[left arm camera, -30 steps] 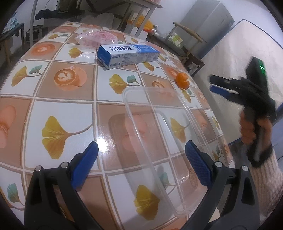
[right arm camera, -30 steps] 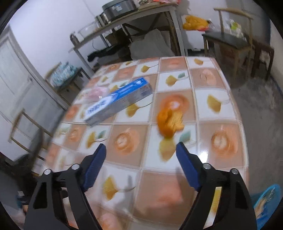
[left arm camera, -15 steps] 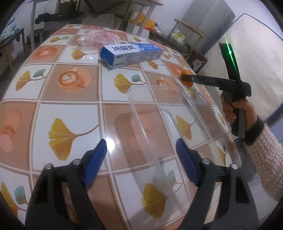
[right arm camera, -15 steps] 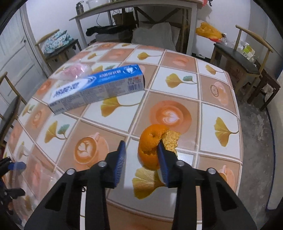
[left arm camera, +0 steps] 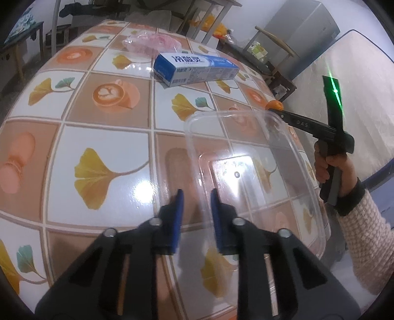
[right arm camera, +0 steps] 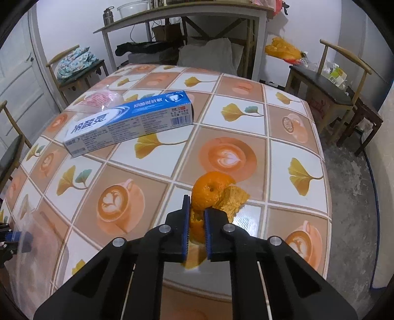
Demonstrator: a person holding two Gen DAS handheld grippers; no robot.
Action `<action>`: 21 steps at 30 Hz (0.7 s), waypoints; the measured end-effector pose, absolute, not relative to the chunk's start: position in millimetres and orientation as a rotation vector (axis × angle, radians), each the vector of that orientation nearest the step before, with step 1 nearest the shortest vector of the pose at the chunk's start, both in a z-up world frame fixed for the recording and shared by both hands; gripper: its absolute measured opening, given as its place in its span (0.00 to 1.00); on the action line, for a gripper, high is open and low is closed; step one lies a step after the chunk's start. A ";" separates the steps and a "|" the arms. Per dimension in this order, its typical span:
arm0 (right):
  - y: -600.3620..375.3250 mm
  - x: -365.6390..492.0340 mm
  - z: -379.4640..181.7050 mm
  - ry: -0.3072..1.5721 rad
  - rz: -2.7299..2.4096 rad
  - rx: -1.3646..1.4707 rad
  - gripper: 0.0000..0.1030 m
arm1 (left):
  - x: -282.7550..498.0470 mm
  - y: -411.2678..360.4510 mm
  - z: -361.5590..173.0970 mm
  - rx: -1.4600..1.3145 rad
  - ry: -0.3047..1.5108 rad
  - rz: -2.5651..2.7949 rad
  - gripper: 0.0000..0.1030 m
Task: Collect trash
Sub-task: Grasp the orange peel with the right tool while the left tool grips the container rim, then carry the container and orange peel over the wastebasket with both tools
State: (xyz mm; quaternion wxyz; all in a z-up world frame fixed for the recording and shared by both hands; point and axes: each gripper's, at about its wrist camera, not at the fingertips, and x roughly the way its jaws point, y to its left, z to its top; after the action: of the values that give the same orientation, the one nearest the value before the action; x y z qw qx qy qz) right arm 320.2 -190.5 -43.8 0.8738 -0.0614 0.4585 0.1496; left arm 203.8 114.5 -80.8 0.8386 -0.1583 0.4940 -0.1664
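A clear plastic container (left arm camera: 258, 157) lies on the patterned table (left arm camera: 103, 137). My left gripper (left arm camera: 195, 209) is shut on the container's near rim. My right gripper (right arm camera: 197, 219) is shut on an orange peel (right arm camera: 211, 192) that rests on the table; the peel also shows in the left wrist view (left arm camera: 273, 105) at the right gripper's tip. A blue toothpaste box (right arm camera: 128, 125) lies further back, seen too in the left wrist view (left arm camera: 197, 69). A pink item in clear wrap (right arm camera: 101, 101) lies behind the box.
The table edge (right arm camera: 327, 197) runs close on the right of the peel. Wooden chairs (right arm camera: 342, 81) and a metal work table (right arm camera: 187, 19) stand beyond the table. A pale mattress (left arm camera: 349, 81) leans at the right in the left wrist view.
Both grippers have closed: the left onto the container's rim, the right onto the orange peel after moving in to it.
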 end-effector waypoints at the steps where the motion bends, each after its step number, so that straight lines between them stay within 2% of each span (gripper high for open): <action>1: -192.1 316.2 -41.2 0.951 0.314 -0.122 0.10 | 203.0 114.1 -81.0 -0.336 1.047 -0.352 0.09; 10: -210.6 283.8 -19.5 0.895 0.316 -0.061 0.09 | 194.9 103.7 -65.9 -0.288 1.021 -0.344 0.03; 21: -254.3 225.5 16.3 0.785 0.284 0.035 0.09 | 190.1 86.3 -37.6 -0.231 0.964 -0.351 0.02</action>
State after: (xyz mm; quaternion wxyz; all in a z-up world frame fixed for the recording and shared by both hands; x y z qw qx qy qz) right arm 225.5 -254.3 16.3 0.9141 0.0168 0.3810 0.1377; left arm 190.1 86.3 -37.6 0.8650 -0.1105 0.4599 -0.1675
